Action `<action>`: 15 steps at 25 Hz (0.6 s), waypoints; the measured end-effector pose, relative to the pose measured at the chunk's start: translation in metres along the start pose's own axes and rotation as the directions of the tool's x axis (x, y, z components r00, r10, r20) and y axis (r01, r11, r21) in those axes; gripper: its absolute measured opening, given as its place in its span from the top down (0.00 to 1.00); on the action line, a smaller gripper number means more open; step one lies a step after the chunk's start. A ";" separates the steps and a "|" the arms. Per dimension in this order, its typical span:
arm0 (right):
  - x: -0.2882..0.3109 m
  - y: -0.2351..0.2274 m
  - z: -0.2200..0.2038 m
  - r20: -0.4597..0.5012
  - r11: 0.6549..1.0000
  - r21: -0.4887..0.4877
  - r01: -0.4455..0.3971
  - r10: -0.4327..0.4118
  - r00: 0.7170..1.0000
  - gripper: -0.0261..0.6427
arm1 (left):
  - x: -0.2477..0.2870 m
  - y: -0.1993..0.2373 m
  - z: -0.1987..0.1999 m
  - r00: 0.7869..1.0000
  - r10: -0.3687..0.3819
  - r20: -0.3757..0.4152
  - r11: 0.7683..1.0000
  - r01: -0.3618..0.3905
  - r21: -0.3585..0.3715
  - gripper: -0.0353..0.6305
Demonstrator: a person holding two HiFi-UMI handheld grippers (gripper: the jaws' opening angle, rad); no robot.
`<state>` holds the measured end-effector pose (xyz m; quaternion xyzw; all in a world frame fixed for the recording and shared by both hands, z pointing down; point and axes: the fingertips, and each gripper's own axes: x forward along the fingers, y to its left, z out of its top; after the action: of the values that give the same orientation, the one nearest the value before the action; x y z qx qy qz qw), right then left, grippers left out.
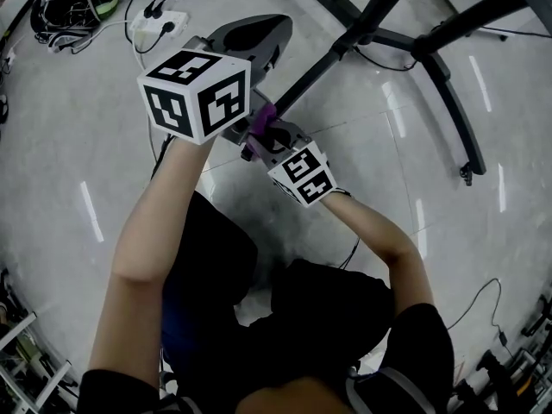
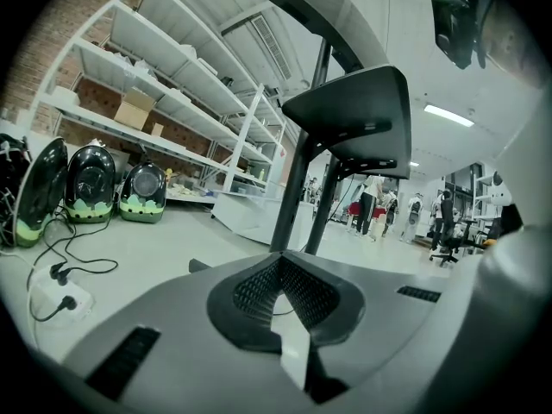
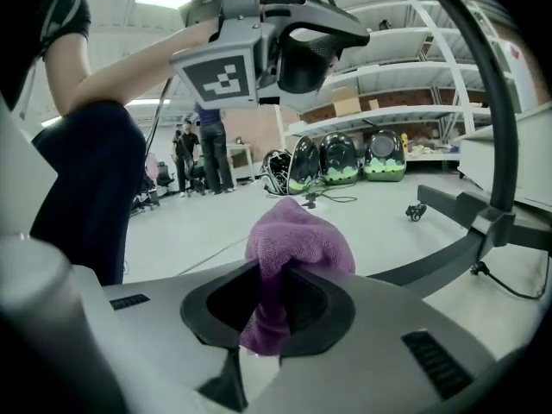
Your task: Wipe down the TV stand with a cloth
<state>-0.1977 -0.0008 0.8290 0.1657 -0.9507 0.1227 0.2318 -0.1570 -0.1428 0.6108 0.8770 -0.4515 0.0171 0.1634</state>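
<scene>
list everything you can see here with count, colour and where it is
cloth: one, purple, clamped in the jaws of the right gripper
tv stand: one, black, legs on the floor ahead of the person
power strip: one, white, on the floor to the left, cables plugged in
shelving: one run, white, along the brick wall
cardboard box: one, brown, on a shelf
domed cases: three, black and green, on the floor by the shelving
people: several, far end of the room
left gripper: one, grey, raised above the right one, jaws together, nothing between
right gripper: one, grey, shut on the cloth
arms: two, dark short sleeves
</scene>
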 end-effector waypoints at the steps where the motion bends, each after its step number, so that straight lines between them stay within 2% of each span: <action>1: 0.001 0.000 -0.002 -0.003 1.000 -0.005 0.003 -0.003 1.000 0.85 | 0.000 -0.001 0.000 1.000 -0.002 0.001 1.000 0.002 0.001 0.94; 15: -0.003 -0.037 -0.007 -0.026 0.997 -0.025 0.075 -0.075 0.997 0.85 | 0.007 -0.005 -0.003 1.000 -0.006 -0.015 1.000 0.006 0.000 0.94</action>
<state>-0.1786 -0.0316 0.8396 0.1968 -0.9420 0.1047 0.2510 -0.1484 -0.1441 0.6133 0.8782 -0.4477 0.0235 0.1667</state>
